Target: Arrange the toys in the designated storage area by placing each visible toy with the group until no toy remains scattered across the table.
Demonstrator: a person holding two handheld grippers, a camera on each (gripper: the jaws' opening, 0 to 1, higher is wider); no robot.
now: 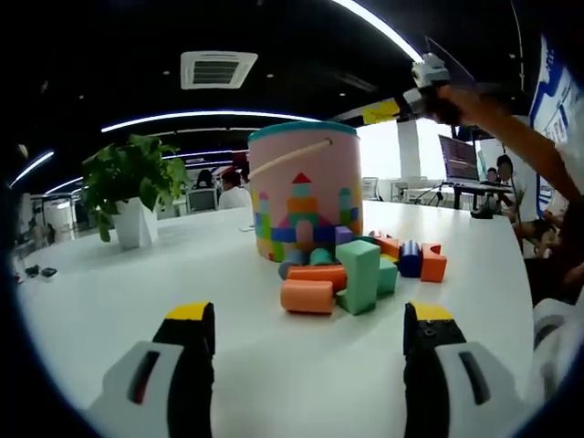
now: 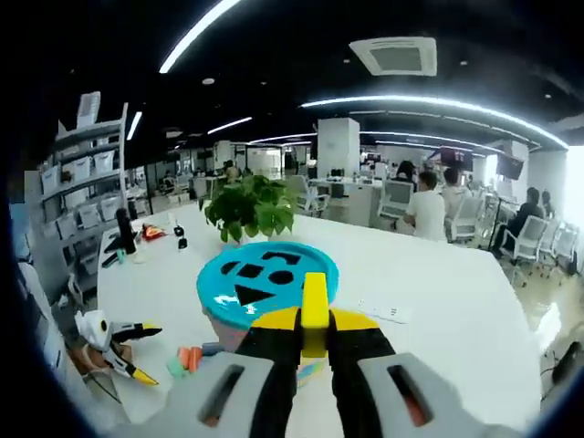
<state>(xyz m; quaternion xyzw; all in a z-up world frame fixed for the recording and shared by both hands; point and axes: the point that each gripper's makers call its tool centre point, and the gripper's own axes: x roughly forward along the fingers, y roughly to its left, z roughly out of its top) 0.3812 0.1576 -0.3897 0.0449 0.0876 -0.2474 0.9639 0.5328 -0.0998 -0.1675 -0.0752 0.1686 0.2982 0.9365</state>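
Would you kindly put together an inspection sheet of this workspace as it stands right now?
Surface: white table, mostly bare.
Job's things: pink bucket with a teal shape-sorter lid; foam blocks heaped at its base, orange cylinder nearest.
Clutter: potted plant in a white pot; small dark items near the table's far edge.
Grippers: left claw open, empty, facing the blocks; right claw shut on a yellow block above the lid.
Cables: nothing seen.
Surroundings: open office, seated people, shelving, ceiling lights.
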